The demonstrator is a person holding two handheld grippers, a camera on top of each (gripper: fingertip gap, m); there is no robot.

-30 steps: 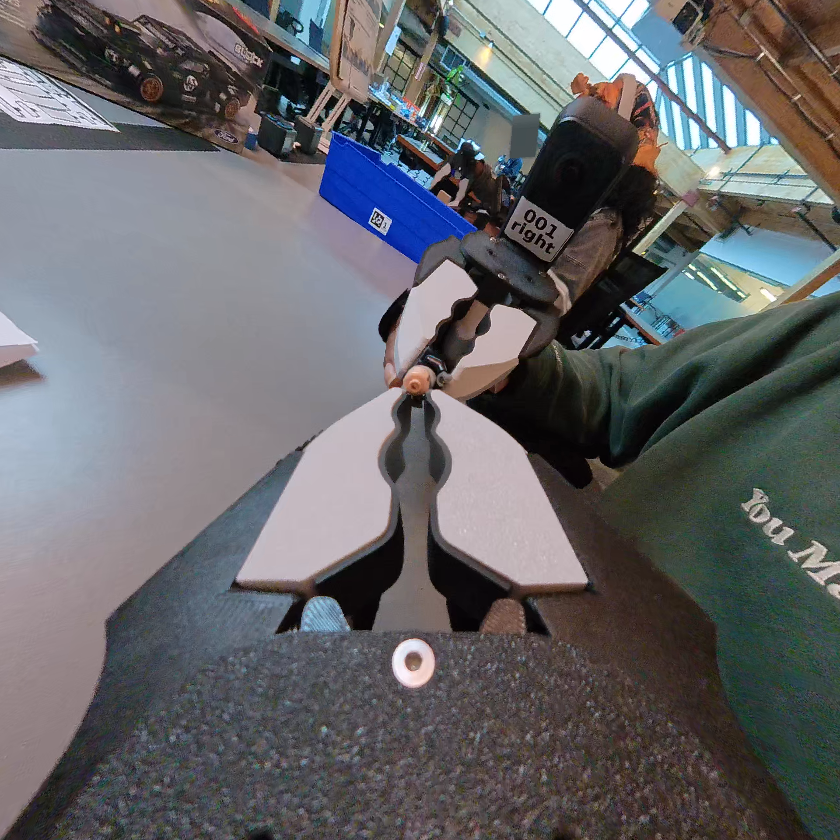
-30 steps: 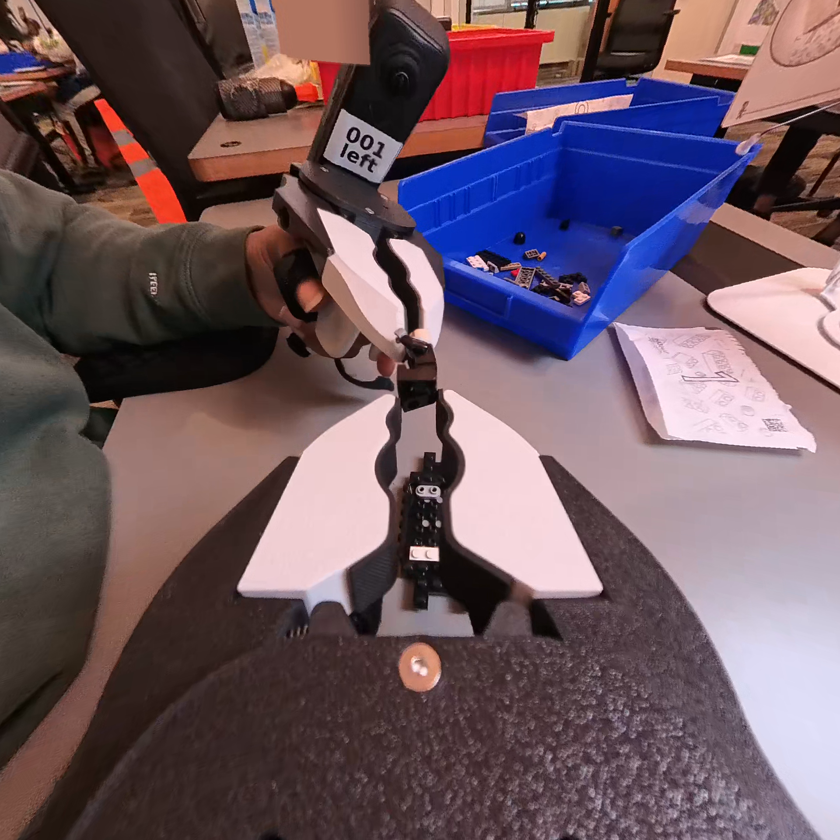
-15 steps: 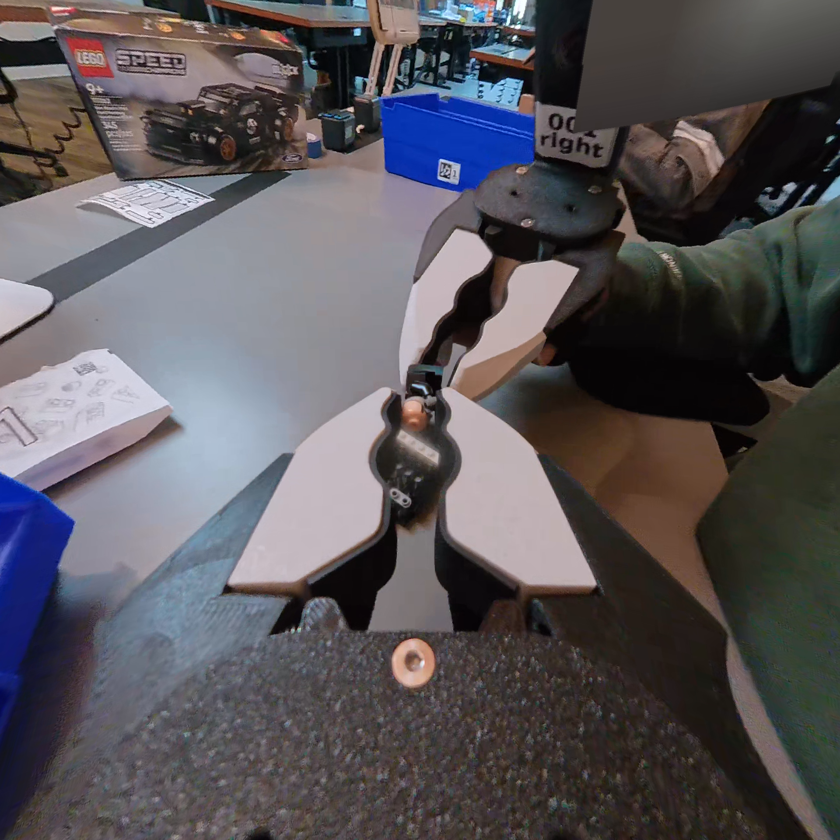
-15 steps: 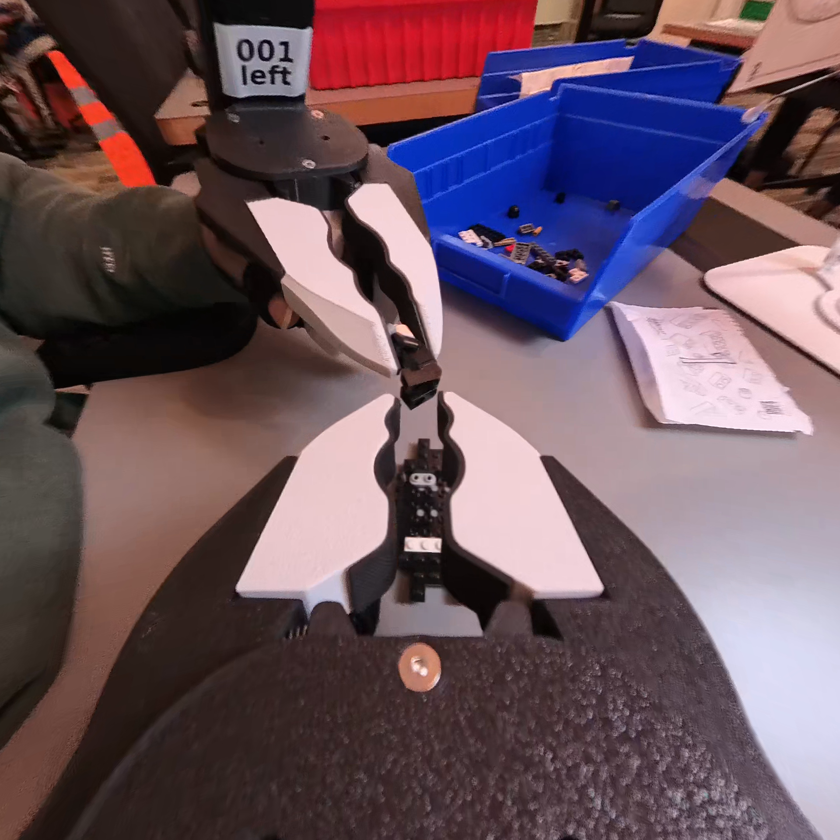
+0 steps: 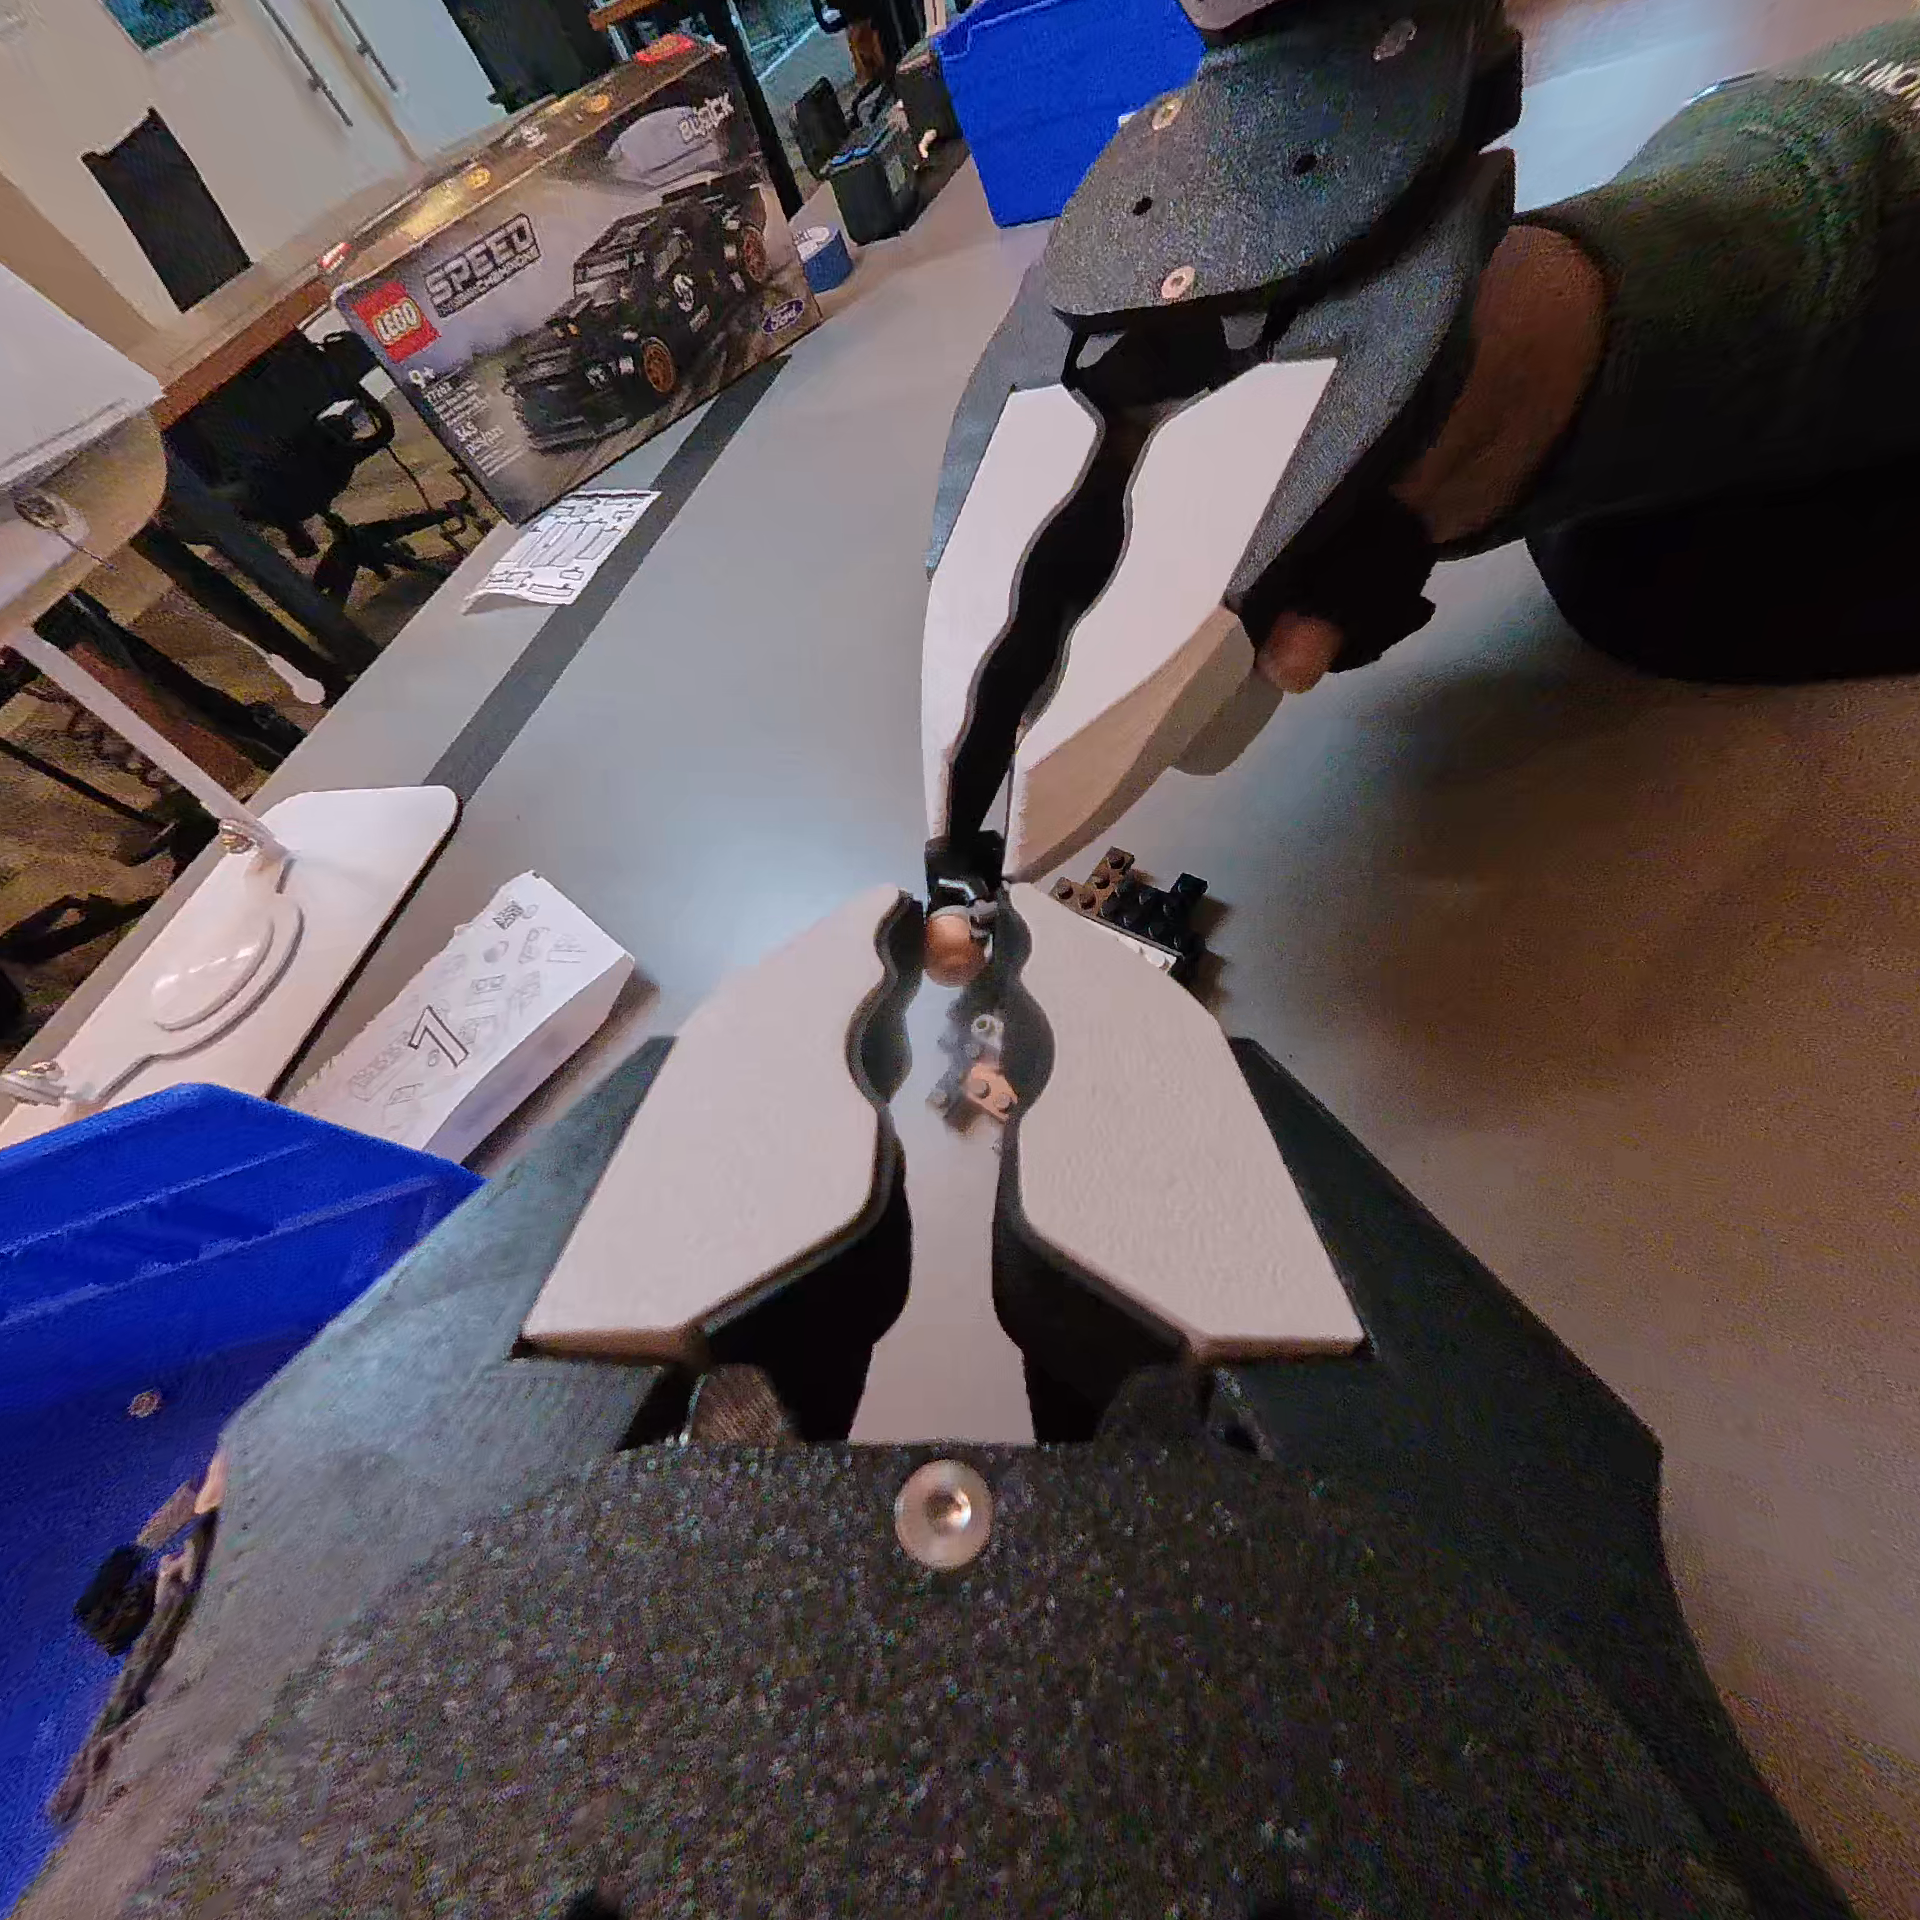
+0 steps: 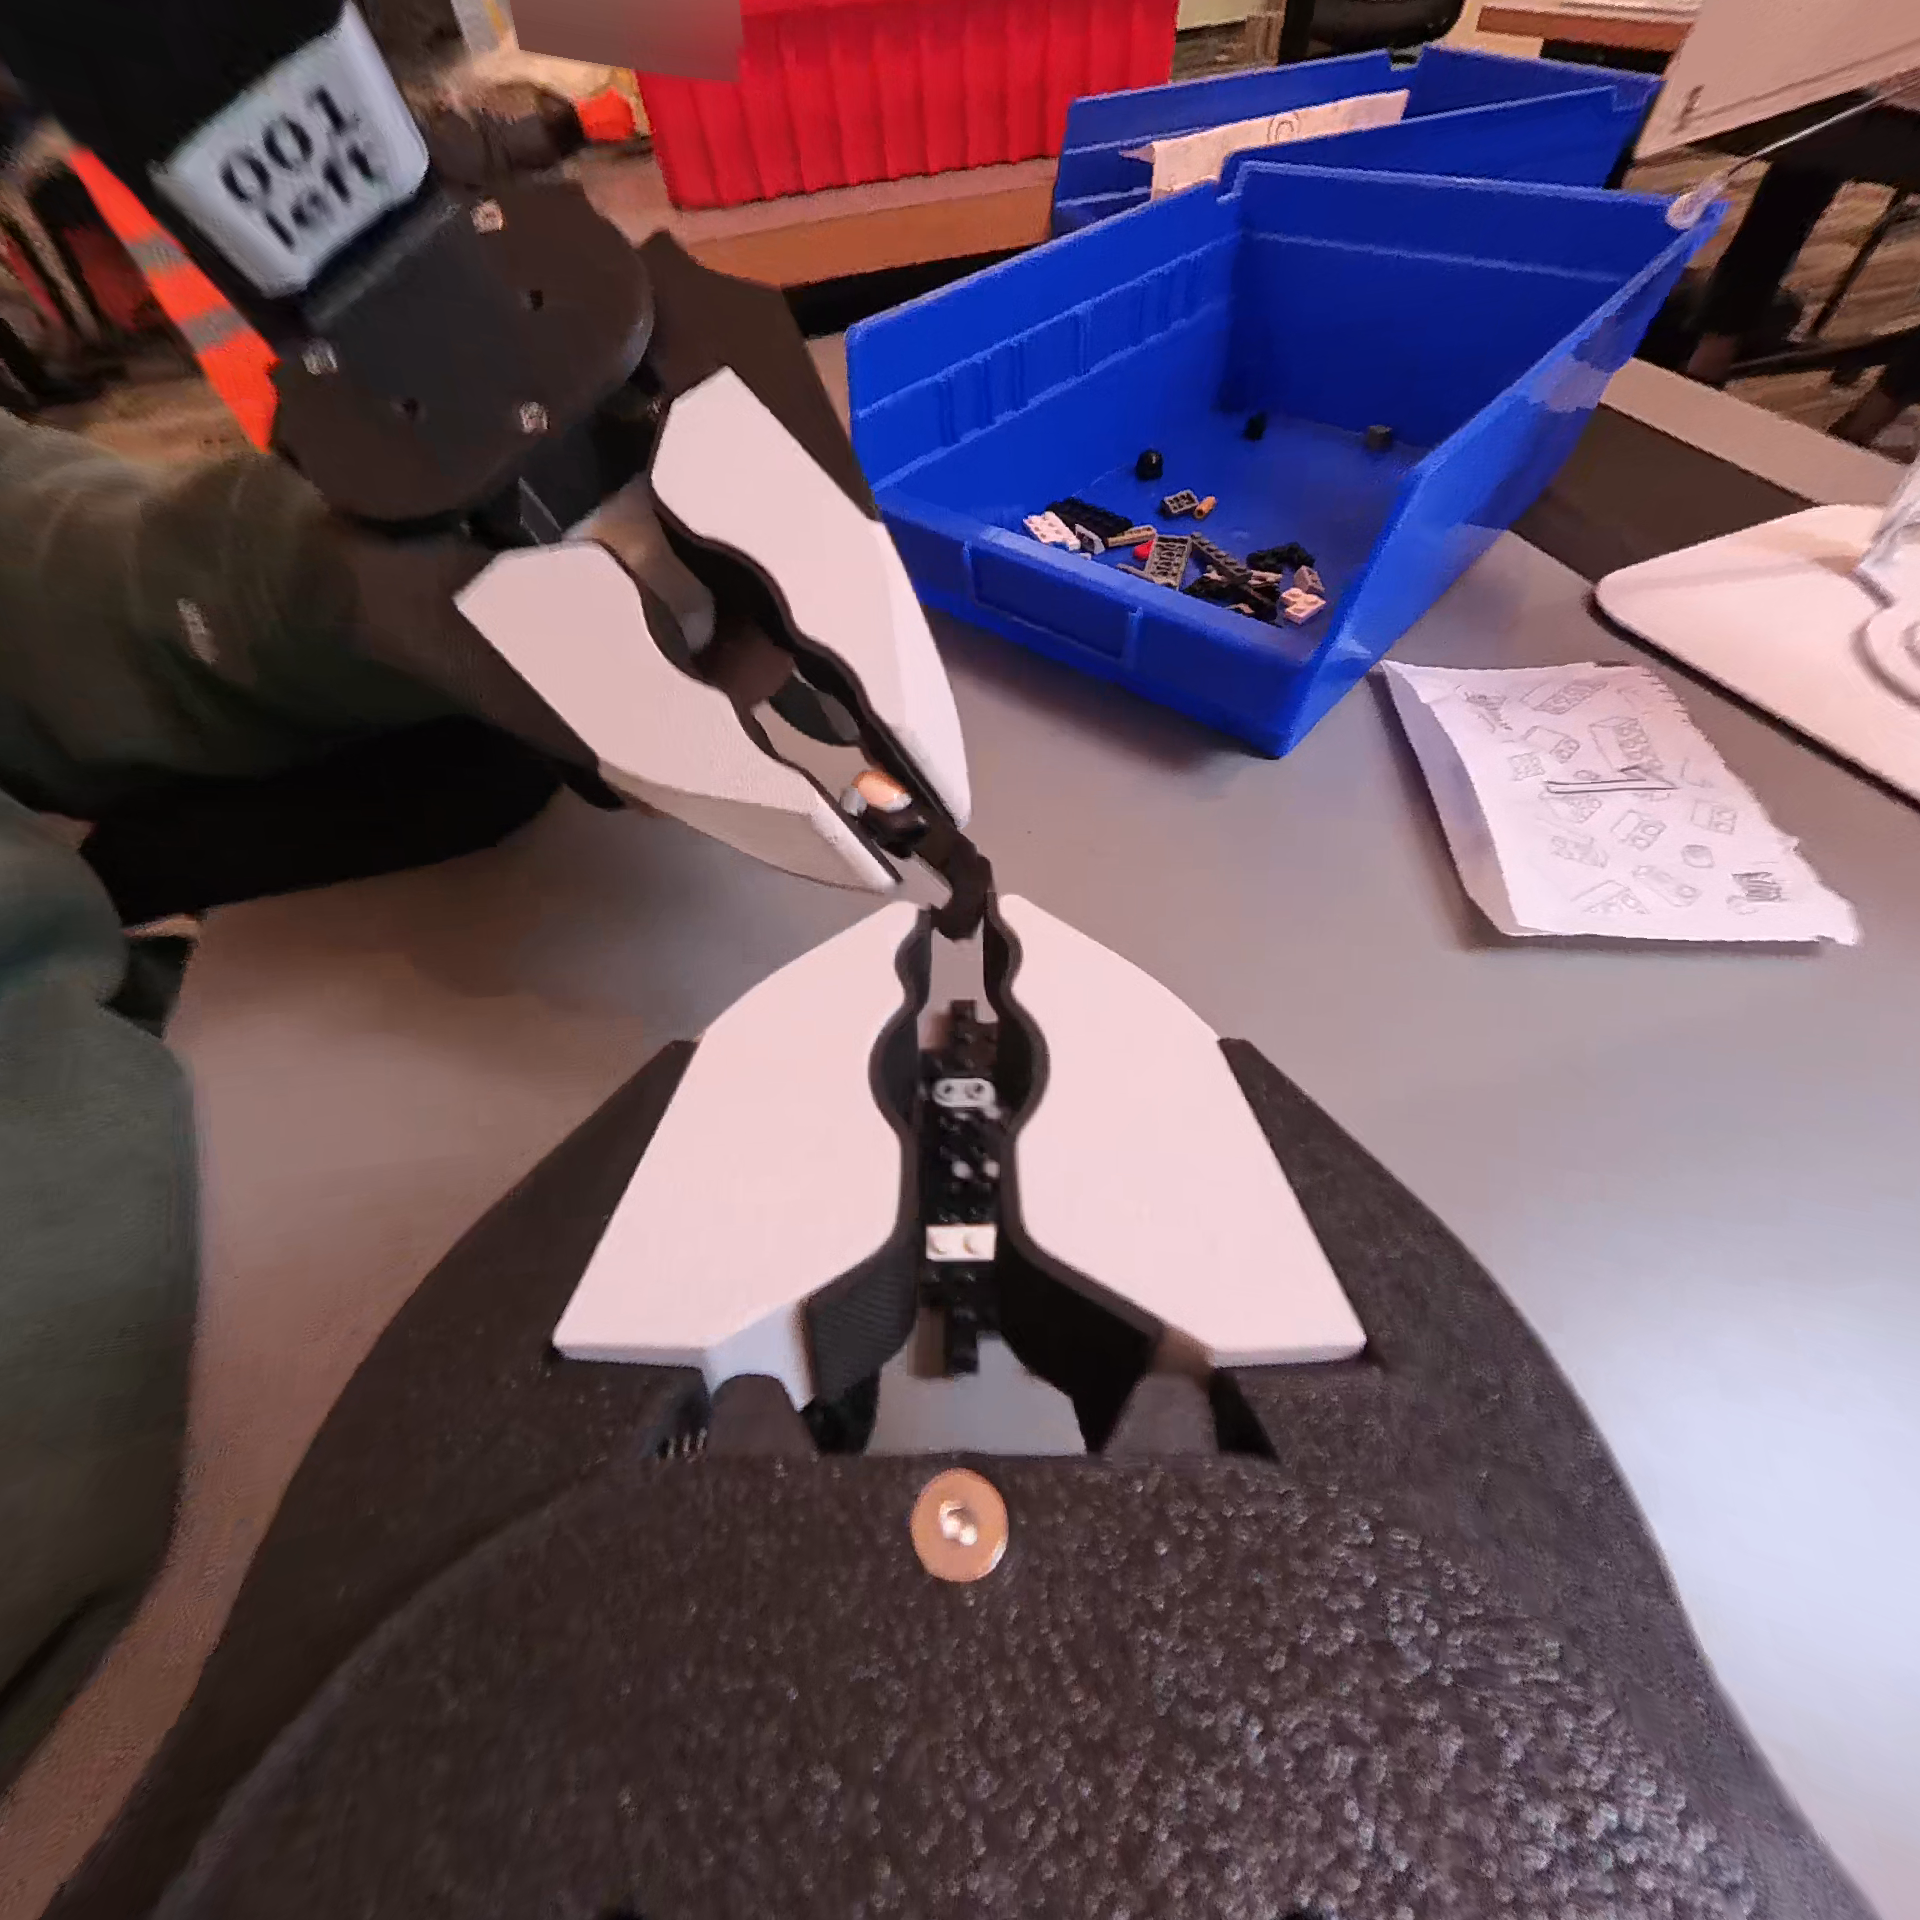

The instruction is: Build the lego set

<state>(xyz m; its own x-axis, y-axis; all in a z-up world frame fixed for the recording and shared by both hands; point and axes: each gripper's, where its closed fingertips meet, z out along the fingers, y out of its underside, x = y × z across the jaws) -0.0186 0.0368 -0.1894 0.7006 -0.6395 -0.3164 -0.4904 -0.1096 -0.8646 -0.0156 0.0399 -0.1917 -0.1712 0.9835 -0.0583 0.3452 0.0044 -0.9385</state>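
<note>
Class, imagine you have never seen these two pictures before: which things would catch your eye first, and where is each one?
First, the two white-fingered grippers meeting tip to tip mid-frame: the left gripper and right gripper both pinch a small black brick piece between them. Next, the bright blue bin behind on the grey table, with loose bricks inside. A printed sheet lies beside the bin.

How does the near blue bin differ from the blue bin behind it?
The near blue bin holds loose small bricks; the far blue bin holds a white sheet. The near bin shows almost fully; the far bin is partly hidden behind it. Both are open-topped.
</note>
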